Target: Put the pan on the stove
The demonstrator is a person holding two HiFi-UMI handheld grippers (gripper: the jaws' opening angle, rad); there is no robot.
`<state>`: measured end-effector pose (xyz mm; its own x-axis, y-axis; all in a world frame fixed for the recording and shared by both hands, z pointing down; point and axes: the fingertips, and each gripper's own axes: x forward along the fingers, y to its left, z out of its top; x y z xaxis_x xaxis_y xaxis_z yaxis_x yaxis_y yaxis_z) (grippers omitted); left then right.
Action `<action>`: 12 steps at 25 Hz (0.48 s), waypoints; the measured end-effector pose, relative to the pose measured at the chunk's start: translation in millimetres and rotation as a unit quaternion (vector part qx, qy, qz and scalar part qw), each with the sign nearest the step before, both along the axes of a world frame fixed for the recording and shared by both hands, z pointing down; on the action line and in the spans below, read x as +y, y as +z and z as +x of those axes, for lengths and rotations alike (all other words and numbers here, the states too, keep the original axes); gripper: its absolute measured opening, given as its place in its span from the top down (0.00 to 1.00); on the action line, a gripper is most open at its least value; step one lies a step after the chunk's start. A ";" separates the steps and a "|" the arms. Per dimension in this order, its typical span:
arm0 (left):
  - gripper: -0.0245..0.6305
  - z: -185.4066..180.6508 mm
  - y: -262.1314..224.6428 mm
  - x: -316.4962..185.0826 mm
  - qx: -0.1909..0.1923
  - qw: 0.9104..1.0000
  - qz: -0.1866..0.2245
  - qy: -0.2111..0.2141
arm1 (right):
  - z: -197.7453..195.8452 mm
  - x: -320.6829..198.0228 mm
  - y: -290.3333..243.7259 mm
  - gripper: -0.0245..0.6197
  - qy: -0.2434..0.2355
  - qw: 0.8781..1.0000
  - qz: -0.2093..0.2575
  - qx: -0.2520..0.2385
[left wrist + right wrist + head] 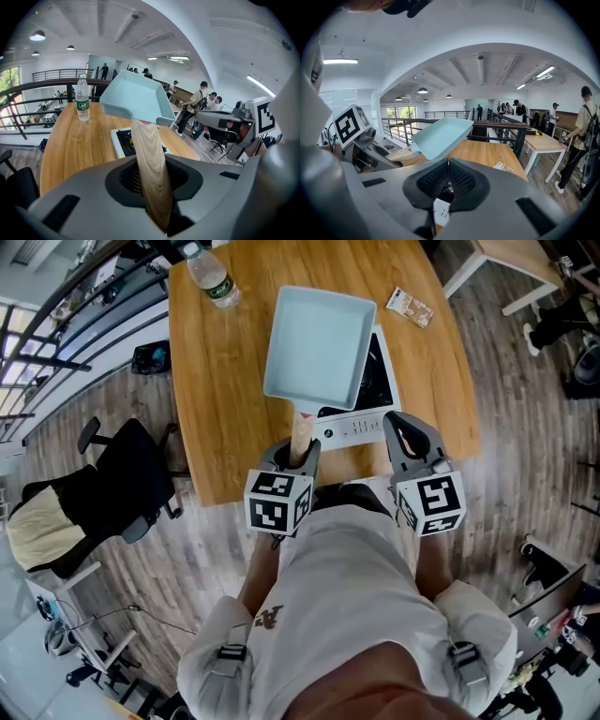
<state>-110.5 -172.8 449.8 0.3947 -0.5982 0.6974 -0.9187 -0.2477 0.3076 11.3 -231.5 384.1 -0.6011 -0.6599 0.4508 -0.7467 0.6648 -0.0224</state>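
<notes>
A light-blue rectangular pan point(319, 348) with a wooden handle point(301, 434) hangs over the white-and-black stove point(366, 418) on the wooden table point(216, 409). It covers most of the stove. My left gripper point(298, 452) is shut on the handle at the table's near edge. In the left gripper view the handle point(151, 164) runs out between the jaws and the pan point(133, 96) tilts up above the stove point(123, 140). My right gripper point(395, 424) is shut and empty, just right of the stove's control strip. The right gripper view has the pan point(440, 136) ahead to the left.
A water bottle point(212, 278) stands at the table's far left corner. A small packet point(410, 307) lies far right of the pan. A black office chair point(103, 488) stands left of the table. Several people stand beyond the table in both gripper views.
</notes>
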 end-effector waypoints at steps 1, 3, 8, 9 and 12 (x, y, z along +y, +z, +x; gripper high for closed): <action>0.81 -0.2 3.0 -0.8 0.001 1.000 -0.003 0.004 | -0.2 -0.2 2.3 0.93 0.004 1.000 -0.002 0.002; 0.81 -0.4 9.0 -1.4 0.002 1.000 -0.008 0.012 | -0.4 0.3 6.3 0.93 0.011 1.000 -0.005 0.005; 0.81 1.1 24.0 -3.9 0.005 0.999 -0.023 0.033 | 1.3 2.9 16.0 0.93 0.033 0.999 -0.015 0.011; 0.81 1.8 27.3 -5.0 0.006 0.999 -0.026 0.036 | 1.9 3.2 18.8 0.93 0.036 0.999 -0.018 0.013; 0.81 4.4 36.8 -6.3 0.007 0.998 -0.035 0.044 | 5.0 5.1 27.1 0.93 0.043 0.999 -0.027 0.019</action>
